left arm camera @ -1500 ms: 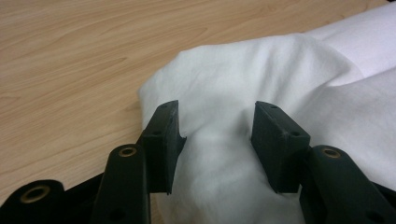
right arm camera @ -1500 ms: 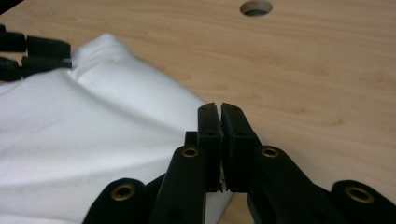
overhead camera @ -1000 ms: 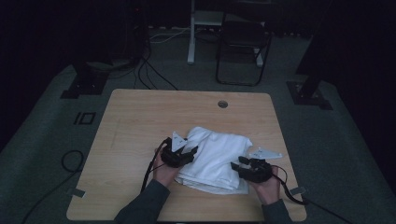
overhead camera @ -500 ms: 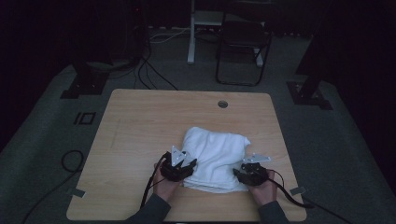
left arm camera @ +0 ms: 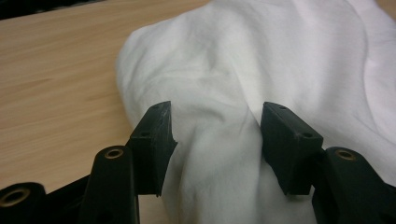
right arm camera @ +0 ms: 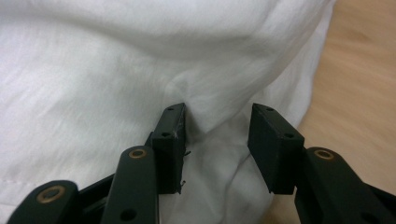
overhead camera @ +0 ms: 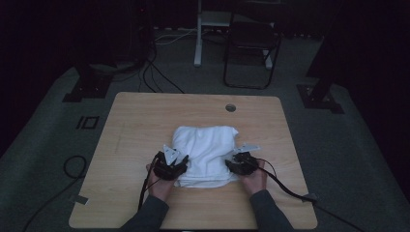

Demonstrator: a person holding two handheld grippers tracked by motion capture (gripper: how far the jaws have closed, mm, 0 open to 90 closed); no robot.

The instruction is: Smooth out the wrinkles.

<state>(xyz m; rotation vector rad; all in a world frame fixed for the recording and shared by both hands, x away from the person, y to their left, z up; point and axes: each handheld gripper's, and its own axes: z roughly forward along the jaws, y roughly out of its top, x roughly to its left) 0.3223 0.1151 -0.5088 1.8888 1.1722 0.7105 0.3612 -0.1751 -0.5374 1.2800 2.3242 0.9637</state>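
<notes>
gripper views show both jaws parted around white cloth [left arm camera: 224,93] folds; high view hides this.

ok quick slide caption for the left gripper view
Left gripper, jaws open, straddling a raised fold of the white cloth on the wooden table.

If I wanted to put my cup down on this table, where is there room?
The wooden table is bare along the far edge around the round hole, and down both side strips beside the white cloth. The near middle is crowded: the left gripper and right gripper work the cloth there.
</notes>
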